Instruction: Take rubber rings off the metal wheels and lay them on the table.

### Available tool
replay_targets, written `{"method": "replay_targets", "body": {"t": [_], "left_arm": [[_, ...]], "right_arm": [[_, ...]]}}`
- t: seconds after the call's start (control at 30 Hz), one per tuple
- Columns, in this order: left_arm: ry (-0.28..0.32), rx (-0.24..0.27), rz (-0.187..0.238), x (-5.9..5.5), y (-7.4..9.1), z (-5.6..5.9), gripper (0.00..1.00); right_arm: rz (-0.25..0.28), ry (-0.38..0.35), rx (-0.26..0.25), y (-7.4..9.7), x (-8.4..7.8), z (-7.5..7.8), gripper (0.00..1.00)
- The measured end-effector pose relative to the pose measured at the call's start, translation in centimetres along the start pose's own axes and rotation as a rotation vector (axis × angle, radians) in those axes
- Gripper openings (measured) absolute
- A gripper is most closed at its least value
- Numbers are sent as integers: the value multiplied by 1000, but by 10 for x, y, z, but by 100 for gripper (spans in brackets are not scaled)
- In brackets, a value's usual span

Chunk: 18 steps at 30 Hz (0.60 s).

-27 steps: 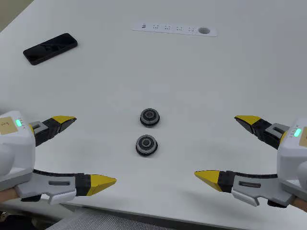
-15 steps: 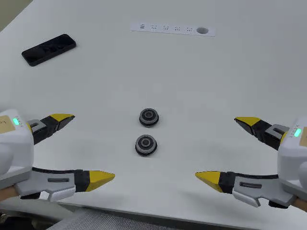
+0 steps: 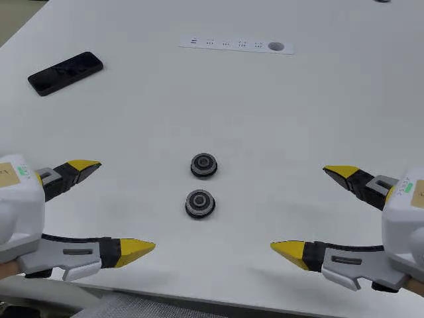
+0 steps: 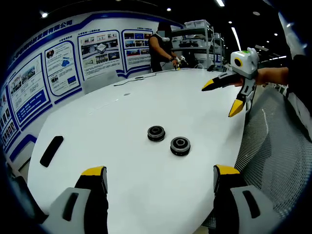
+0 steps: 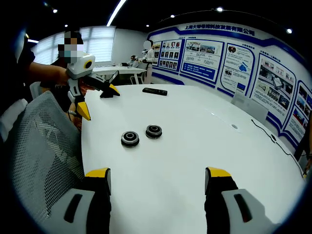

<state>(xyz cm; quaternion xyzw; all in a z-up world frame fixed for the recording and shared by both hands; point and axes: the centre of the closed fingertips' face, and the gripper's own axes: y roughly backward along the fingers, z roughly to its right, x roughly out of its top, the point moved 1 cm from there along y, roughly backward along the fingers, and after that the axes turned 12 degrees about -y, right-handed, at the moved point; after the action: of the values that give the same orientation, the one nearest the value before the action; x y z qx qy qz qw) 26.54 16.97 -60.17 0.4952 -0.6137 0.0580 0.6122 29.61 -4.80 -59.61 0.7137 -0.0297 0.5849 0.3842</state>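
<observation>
Since the earlier frames nothing on the white table [image 3: 278, 119] has been shifted; the head view has merely tipped a little, and both grippers hold much the same stations as before. The two metal wheels [image 3: 202, 184] lie well to the near side of the power strip [image 3: 235, 45] set in the tabletop, almost straight out from its middle. Each lies flat on its side with the axle pointing straight up and the hub face showing, its dark rubber ring [image 3: 200, 212] seated round the rim. The pair stand just apart, their line running towards the strip. The left gripper [image 3: 119, 205] hangs off to the left of that line, further from the strip than the wheels, jaws spread wide with nothing between them. The right gripper [image 3: 306, 209] mirrors it on the other side, equally wide and holding nothing. A black phone [image 3: 65, 73] lies far left of the strip.
</observation>
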Motion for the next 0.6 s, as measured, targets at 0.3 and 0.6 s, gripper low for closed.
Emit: {"method": "replay_targets", "body": {"t": [0.3,0.6], "left_arm": [[11,-16,-1,1,-3,5,92],[16,-15,4,2,-5,3,91]], "right_arm": [[10,-25,0,-1,-1,2,79],[3,-55,3,-1,-6,3,79]]}}
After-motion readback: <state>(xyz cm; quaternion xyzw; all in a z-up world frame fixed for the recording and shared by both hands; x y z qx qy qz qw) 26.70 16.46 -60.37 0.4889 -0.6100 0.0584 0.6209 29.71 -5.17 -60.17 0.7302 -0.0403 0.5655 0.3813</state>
